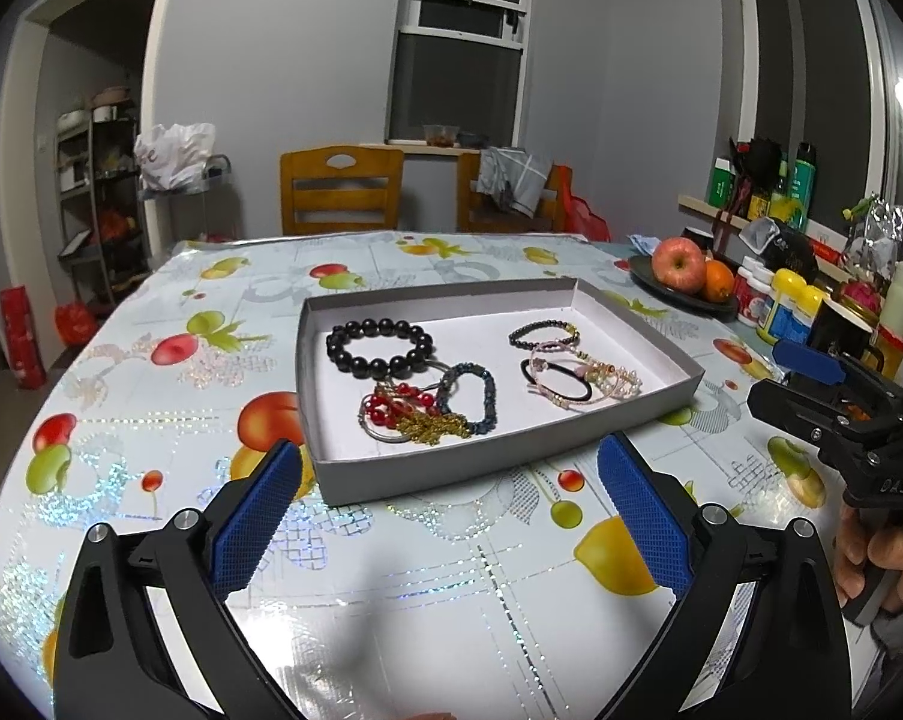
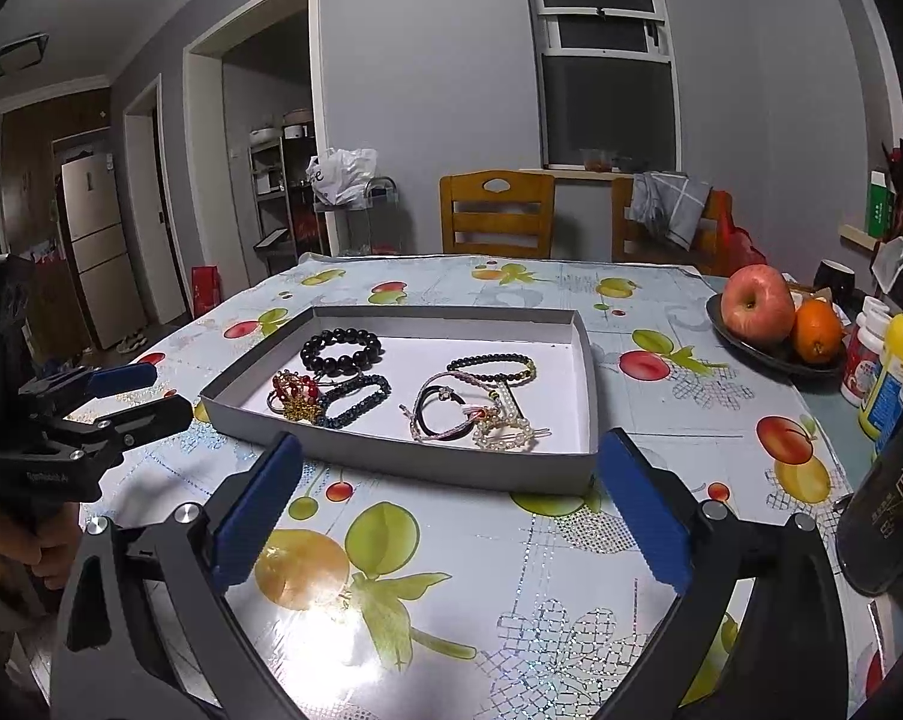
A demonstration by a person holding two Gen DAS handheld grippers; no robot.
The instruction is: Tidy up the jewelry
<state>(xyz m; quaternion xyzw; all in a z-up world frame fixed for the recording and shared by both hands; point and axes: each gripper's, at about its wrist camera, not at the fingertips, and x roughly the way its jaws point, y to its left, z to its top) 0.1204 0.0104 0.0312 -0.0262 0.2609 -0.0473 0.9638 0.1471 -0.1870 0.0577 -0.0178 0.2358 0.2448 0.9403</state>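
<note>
A shallow grey box (image 1: 385, 480) (image 2: 403, 459) with a white floor lies on the fruit-print tablecloth (image 1: 169, 420). Inside it are a black bead bracelet (image 1: 381, 348) (image 2: 341, 349), a dark blue braided bracelet (image 1: 469, 399) (image 2: 355, 399), a red-bead and gold-chain piece (image 1: 403, 414) (image 2: 298, 396), a thin dark bead bracelet (image 1: 544, 333) (image 2: 492, 367), a black hair tie with pink cords (image 1: 556, 381) (image 2: 445, 414) and a pearl hair clip (image 1: 616, 381) (image 2: 508, 426). My left gripper (image 1: 448, 447) (image 2: 163, 393) hovers open and empty before the box's near-left side. My right gripper (image 2: 450, 443) (image 1: 769, 378) is open and empty at the near-right side.
A dark plate (image 2: 775, 354) with an apple (image 2: 757, 303) and an orange stands at the right. Jars and bottles (image 2: 895, 372) crowd the right edge, with a black container (image 2: 889, 510) close by. Two wooden chairs (image 2: 496, 213) stand behind the table. A hand (image 1: 871, 552) holds the right gripper.
</note>
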